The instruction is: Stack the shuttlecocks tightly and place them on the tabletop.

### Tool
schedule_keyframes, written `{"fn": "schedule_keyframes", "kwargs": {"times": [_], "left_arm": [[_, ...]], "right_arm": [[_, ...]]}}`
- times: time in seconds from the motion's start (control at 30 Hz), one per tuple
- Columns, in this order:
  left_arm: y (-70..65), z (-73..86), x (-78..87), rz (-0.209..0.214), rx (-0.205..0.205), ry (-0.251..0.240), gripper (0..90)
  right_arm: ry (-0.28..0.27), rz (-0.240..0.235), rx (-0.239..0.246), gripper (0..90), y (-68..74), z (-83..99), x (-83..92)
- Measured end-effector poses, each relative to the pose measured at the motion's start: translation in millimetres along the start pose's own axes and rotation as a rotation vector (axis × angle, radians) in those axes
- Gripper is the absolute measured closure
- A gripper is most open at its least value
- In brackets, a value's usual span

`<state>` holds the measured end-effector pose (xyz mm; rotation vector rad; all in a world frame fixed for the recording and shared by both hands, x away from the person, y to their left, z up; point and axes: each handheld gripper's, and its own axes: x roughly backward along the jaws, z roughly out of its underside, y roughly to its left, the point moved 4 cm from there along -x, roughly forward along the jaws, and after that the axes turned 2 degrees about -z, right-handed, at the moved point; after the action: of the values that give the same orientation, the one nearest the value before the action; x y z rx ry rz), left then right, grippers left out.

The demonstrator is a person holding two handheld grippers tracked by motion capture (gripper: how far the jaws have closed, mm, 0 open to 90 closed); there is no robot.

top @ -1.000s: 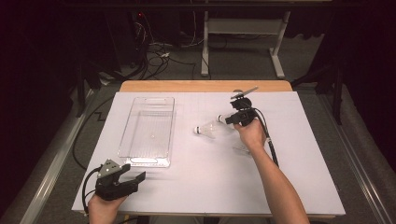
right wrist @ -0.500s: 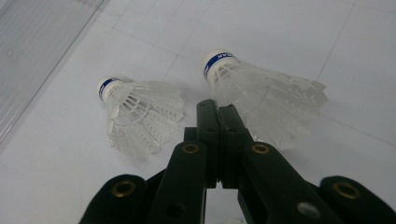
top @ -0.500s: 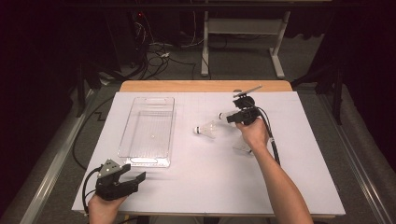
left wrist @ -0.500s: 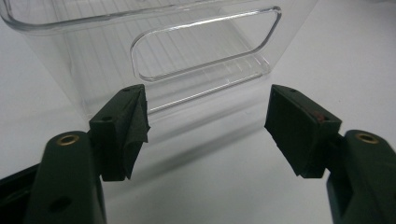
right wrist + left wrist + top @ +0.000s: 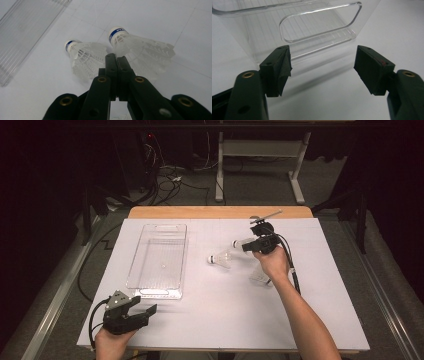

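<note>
My right gripper is over the right middle of the white table, its jaws shut on the skirt edge of a white shuttlecock with a blue band. In the right gripper view its jaws meet at that shuttlecock's skirt. A second shuttlecock lies on the table to its left. A third shuttlecock lies beside the right wrist. My left gripper stands open and holds nothing, near the front left corner, facing the clear tray's handle end.
The clear plastic tray holds nothing and lies lengthwise on the table's left half. A wooden strip borders the far edge. Cables and a desk frame stand on the dark floor beyond.
The right gripper and its shuttlecock have edged slightly toward the far side. The left gripper has stayed put.
</note>
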<state>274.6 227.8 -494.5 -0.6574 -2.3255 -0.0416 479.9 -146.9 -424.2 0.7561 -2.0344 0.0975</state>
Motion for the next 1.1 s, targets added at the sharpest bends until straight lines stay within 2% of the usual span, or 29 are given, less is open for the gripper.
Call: {"fn": "schedule_keyframes", "kwargs": {"times": [0.53,0.67,1.1], "left_arm": [[-0.2,-0.3,-0.7,0.001,0.005,-0.005,30.7],[-0.4,-0.3,-0.6,0.002,0.005,-0.005,30.6],[-0.7,-0.3,-1.0,0.0,0.002,-0.005,30.6]], "right_arm": [[0.008,-0.025,0.033,90.0,9.2,2.9,14.5],[0.021,-0.027,0.048,90.0,12.8,4.7,15.2],[0.038,-0.041,0.051,90.0,14.7,15.0,15.2]]}}
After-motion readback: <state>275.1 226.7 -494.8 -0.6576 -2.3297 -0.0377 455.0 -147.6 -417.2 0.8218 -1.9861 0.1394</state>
